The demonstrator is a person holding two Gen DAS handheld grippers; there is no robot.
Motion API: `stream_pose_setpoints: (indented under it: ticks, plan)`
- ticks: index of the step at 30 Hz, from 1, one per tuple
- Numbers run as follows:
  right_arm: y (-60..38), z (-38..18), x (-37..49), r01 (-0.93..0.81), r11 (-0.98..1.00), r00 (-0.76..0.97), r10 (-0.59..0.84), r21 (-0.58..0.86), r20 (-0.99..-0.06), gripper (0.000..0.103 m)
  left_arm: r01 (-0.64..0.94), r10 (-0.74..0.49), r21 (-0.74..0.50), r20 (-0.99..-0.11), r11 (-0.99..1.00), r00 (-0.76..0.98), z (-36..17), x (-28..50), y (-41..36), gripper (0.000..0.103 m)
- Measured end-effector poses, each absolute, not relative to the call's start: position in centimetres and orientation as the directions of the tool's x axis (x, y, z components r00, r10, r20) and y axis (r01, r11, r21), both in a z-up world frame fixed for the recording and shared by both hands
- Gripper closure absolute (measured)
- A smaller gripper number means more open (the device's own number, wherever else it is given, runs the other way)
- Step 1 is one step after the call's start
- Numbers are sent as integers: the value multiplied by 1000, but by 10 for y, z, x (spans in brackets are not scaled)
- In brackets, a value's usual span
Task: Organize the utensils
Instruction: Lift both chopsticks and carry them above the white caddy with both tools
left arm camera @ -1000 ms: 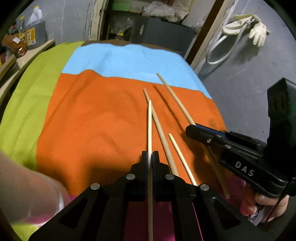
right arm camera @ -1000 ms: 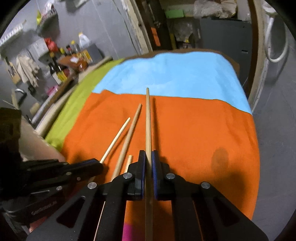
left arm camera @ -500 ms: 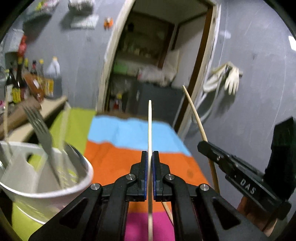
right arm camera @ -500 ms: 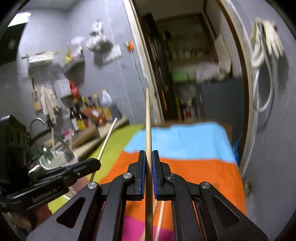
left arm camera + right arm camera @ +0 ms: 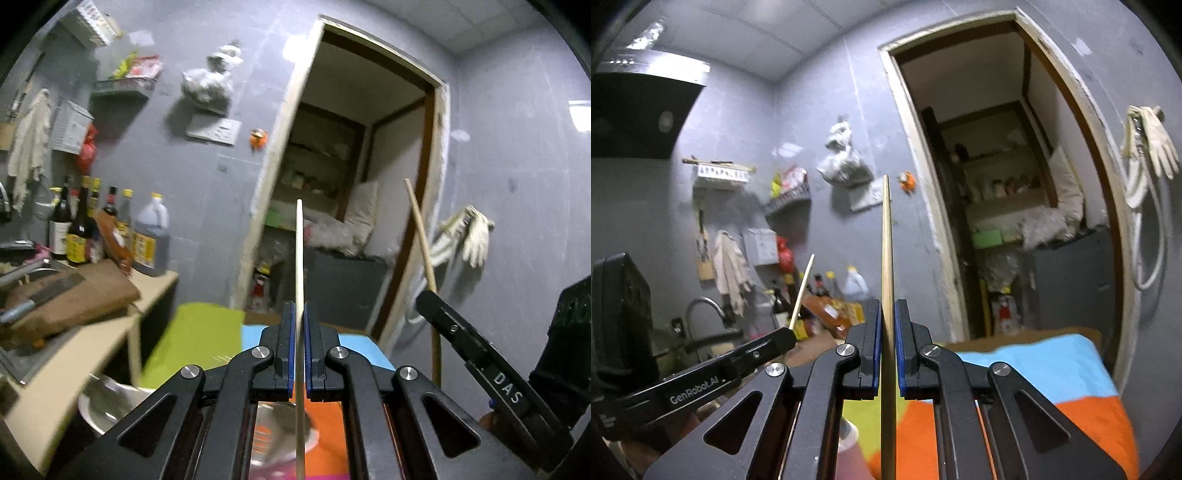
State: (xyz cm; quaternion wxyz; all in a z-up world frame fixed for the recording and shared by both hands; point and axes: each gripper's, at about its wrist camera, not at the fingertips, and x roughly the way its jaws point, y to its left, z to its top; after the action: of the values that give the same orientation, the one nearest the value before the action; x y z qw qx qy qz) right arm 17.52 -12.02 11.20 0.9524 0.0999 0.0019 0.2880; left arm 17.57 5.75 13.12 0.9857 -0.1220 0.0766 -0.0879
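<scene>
Holding one chopstick apiece, the left tongs [image 5: 300,347] clamp a pale chopstick [image 5: 299,258] and the right tongs [image 5: 885,343] a darker chopstick [image 5: 886,258], both raised above the surface [image 5: 1052,365]; the holder [image 5: 107,402] waits below, neither stick yet deposited.

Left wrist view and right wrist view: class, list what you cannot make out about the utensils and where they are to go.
- Left wrist view: the white round container is blurred and mostly hidden behind the left claw; its contents cannot be told.
- Both views: the lower ends of the pale thin wooden chopstick and the thicker tan wooden chopstick are cut off by the bottom edge.
- Right wrist view: the striped cloth is partly covered by the right claw.
</scene>
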Motion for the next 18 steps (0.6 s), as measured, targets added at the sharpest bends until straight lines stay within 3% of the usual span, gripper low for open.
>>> stream_pose_setpoints:
  ticks: [10, 18]
  plan:
    - [-67, 113, 178, -579, 779, 815, 560, 242, 149, 98, 26, -51, -317, -72, 948, 996, 138, 167, 146, 101]
    - [-41, 97, 182, -504, 831, 863, 475, 235, 172, 98, -17, -8, -365, -67, 931, 998, 120, 174, 174, 101]
